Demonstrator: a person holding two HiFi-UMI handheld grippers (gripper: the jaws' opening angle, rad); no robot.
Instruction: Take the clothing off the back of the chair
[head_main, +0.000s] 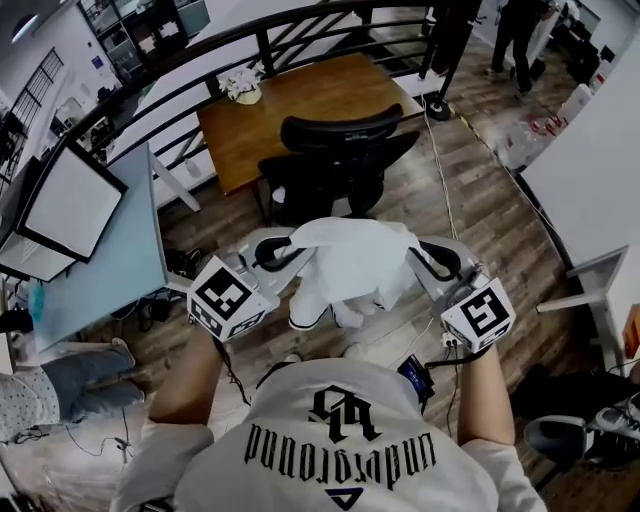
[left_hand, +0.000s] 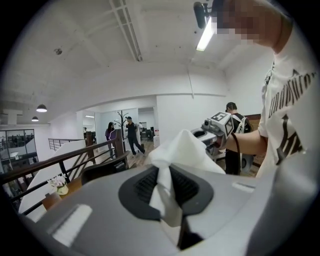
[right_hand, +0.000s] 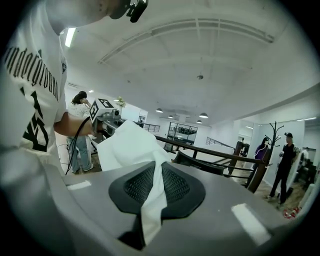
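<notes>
Both the left gripper (left_hand: 166, 186) and the right gripper (right_hand: 152, 189) pinch the white clothing (head_main: 355, 265), so lift it evenly, well clear of the chair (head_main: 340, 150).

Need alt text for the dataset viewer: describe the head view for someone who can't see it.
Seen from above, a person holds a white garment between the left tongs and right tongs, both shut on it, clear of the black office chair ahead. The chair stands at a wooden table.
</notes>
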